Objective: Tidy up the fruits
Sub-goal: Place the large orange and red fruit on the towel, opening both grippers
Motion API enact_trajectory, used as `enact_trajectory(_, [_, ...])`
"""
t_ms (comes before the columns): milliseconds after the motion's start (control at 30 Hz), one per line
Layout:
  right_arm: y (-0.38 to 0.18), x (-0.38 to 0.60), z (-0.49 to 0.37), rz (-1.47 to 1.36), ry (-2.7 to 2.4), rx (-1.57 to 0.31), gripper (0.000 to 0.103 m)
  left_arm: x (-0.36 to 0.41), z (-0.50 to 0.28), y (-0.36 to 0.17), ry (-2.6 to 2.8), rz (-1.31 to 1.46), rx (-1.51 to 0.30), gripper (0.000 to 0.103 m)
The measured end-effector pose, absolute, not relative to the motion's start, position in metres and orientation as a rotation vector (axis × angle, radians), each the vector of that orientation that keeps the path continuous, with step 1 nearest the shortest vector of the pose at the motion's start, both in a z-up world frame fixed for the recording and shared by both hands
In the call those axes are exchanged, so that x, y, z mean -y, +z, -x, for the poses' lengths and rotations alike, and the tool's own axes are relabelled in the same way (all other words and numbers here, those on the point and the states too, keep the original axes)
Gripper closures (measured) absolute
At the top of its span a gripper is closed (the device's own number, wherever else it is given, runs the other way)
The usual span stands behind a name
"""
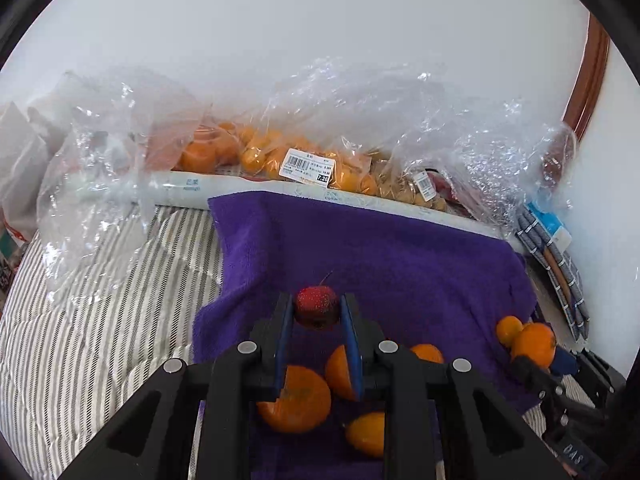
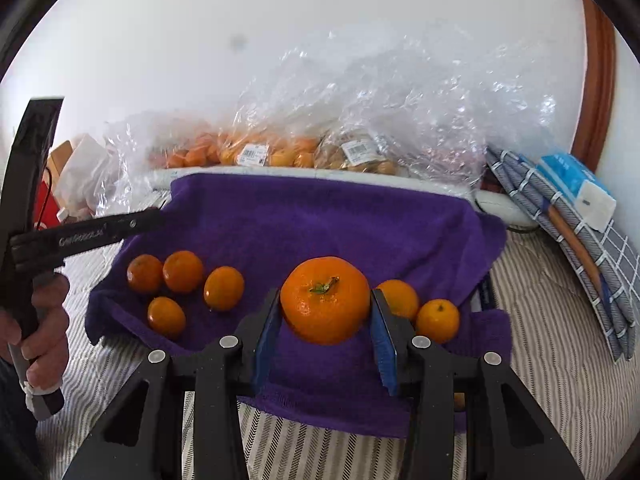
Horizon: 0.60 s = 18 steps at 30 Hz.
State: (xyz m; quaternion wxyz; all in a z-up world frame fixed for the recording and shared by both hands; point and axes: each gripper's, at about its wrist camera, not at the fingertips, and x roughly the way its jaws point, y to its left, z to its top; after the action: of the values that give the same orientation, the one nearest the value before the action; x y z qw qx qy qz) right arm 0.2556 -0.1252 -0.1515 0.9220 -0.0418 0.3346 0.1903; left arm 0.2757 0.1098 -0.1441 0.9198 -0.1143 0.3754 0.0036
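Note:
My left gripper is shut on a small red fruit with a stem and holds it above the purple towel. Several oranges lie on the towel below it. My right gripper is shut on a large orange with a green stem, above the towel. Two small oranges lie just right of it, and several more lie on the towel's left part. In the left wrist view the right gripper holds that orange at the lower right.
Clear plastic bags of oranges and brown fruit line the back by the white wall, also in the right wrist view. Striped bedding lies under the towel. Folded checked cloths and a blue pack lie right. The left gripper's body and hand are at left.

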Motion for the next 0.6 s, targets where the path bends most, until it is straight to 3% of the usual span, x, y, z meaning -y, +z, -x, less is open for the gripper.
enact_trajectory(600, [-0.179, 0.114, -0.266, 0.113, 0.389, -0.752, 0.06, -0.106, -0.289, -0.173, -0.003, 0.217, -0.831, 0.08])
